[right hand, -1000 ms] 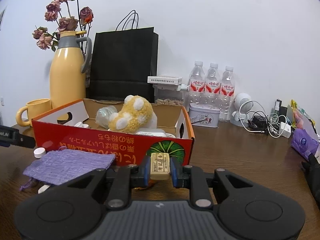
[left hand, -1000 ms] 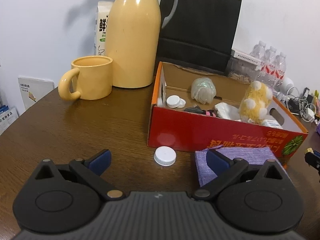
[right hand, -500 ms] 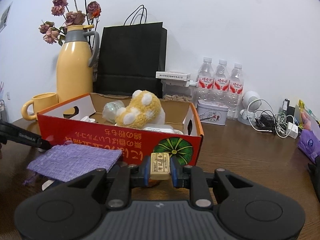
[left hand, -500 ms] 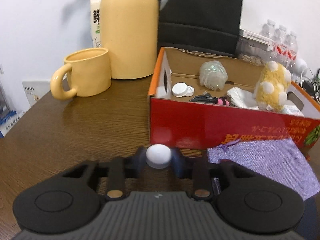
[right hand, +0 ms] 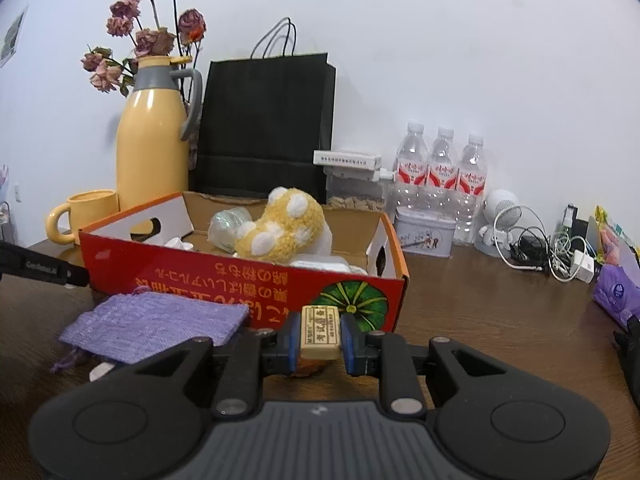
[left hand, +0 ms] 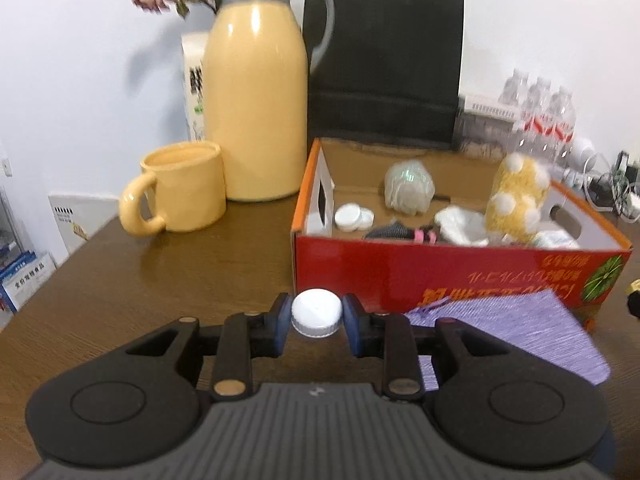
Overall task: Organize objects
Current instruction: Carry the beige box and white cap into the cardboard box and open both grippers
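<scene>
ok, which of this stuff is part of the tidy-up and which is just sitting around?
In the job:
white cap, held in left jaws
small tan block, held in right jaws
red box
purple pouch

Lying about:
yellow jug
mug
black bag
water bottles
cables

You have a white cap between blue pads, and a cream block with dark print. The box is red with an orange rim and a green pumpkin picture, possibly. The pouch is lilac; jug and mug are yellow; 3 bottles carry red labels.
</scene>
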{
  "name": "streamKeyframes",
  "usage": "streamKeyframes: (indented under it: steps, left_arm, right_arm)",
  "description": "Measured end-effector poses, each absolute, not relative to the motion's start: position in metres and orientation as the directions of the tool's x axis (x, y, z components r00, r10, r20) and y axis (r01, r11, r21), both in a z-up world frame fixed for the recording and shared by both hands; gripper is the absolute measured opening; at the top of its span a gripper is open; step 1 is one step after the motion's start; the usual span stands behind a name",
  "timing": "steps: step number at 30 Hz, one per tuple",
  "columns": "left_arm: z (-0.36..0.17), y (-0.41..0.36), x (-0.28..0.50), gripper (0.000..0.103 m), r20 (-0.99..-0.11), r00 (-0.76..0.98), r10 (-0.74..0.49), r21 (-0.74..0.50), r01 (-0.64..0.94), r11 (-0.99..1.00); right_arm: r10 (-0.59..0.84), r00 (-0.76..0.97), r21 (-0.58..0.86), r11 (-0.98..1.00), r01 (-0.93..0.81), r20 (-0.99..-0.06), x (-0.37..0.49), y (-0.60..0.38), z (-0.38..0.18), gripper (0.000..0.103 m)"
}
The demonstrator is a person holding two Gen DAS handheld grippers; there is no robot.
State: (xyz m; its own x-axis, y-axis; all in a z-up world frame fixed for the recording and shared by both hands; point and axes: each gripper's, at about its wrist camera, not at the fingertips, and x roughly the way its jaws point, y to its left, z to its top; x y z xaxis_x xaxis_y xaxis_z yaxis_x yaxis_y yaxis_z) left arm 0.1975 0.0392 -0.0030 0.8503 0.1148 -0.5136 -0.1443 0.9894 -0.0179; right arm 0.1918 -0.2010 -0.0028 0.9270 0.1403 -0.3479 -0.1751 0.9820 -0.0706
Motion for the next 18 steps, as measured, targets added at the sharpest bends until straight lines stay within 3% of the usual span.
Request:
streamKeyframes:
  steps: [7, 12, 18]
  left_arm:
    - [0.042, 0.021, 0.175, 0.029, -0.365, 0.93, 0.037, -0.06, -0.064, 0.996]
    - [0.06, 0.011, 0.199, 0.029, -0.327, 0.944, 0.035, -0.06, -0.058, 0.997]
    - [0.06, 0.01, 0.235, 0.029, -0.319, 0.948, 0.01, -0.078, -0.037, 0.996]
  right_arm:
    - [0.18, 0.944, -0.071, 0.976, -0.207, -0.278, 0.192, -0.188, 0.021, 0.02]
    - [0.232, 0.945, -0.088, 0.962, -0.257, -0.232, 0.214, -0.159, 0.04, 0.02]
    - [0.254, 0.933, -0.09, 0.954, -0.285, -0.257, 0.257, -0.132, 0.04, 0.02]
